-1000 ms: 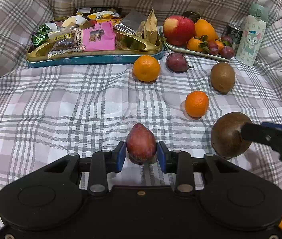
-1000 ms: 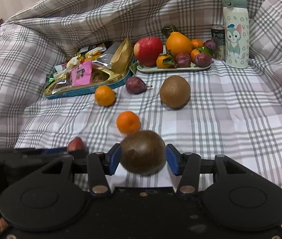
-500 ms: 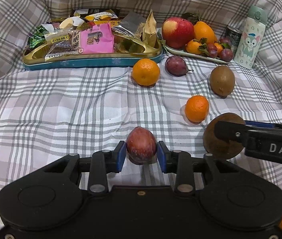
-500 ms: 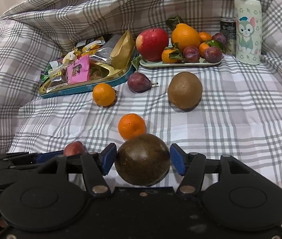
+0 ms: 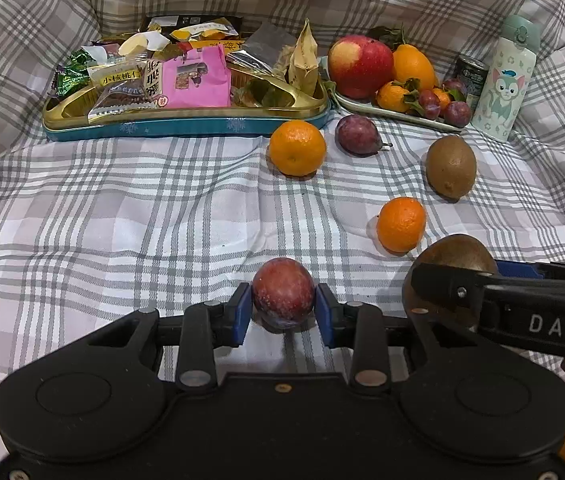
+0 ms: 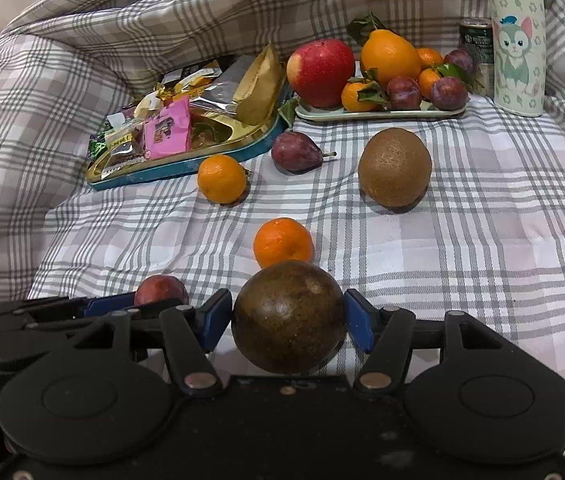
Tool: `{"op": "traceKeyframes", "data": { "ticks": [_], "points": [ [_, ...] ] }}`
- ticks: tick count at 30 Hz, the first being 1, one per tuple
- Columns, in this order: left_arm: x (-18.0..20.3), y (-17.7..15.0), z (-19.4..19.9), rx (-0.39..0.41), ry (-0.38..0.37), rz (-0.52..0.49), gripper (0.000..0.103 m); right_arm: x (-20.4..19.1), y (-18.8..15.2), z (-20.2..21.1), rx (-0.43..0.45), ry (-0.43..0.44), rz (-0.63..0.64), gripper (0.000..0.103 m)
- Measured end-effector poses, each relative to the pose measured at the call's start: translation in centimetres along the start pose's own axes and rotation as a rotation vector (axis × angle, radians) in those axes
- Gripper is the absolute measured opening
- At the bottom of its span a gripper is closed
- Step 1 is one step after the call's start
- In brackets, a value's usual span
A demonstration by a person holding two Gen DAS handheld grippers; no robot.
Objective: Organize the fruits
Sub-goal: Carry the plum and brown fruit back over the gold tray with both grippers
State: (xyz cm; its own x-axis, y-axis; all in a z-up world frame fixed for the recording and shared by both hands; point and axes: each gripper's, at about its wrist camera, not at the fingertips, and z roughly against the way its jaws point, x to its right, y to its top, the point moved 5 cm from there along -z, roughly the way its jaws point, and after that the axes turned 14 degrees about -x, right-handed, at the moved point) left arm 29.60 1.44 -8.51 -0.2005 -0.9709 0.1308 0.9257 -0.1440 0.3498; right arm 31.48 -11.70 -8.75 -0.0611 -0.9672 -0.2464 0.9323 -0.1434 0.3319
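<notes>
My left gripper [image 5: 283, 307] is shut on a red plum [image 5: 283, 298], held low over the plaid cloth. My right gripper [image 6: 288, 316] is shut on a round brown fruit [image 6: 288, 316]; it also shows at the right of the left wrist view [image 5: 456, 258]. Loose on the cloth lie two mandarins [image 5: 297, 153] [image 5: 401, 224], a purple plum [image 5: 358, 135] and a kiwi [image 5: 451, 166]. The fruit plate [image 6: 378, 113] at the back holds an apple [image 6: 320, 72], an orange, mandarins and plums.
A teal and gold snack tray [image 5: 186, 126] full of packets stands at the back left. A cartoon bottle [image 5: 504, 80] and a dark can [image 5: 470, 78] stand right of the plate. Plaid cloth rises around all sides.
Both grippers have moved forward toward the plate with their fruits. The right gripper has come closer beside the left one.
</notes>
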Motion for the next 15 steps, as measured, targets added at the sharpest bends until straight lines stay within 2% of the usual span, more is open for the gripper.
{"op": "traceKeyframes", "data": {
  "ticks": [8,15],
  "points": [
    [0.1,-1.1,1.0,-0.009,0.004,-0.005,0.043,0.0,-1.2,1.7,0.020,0.012,0.003,0.064],
    [0.4,-3.2,2.9,-0.008,0.016,-0.024,0.043,0.1,-3.5,3.6,0.023,0.009,0.007,0.064]
  ]
}}
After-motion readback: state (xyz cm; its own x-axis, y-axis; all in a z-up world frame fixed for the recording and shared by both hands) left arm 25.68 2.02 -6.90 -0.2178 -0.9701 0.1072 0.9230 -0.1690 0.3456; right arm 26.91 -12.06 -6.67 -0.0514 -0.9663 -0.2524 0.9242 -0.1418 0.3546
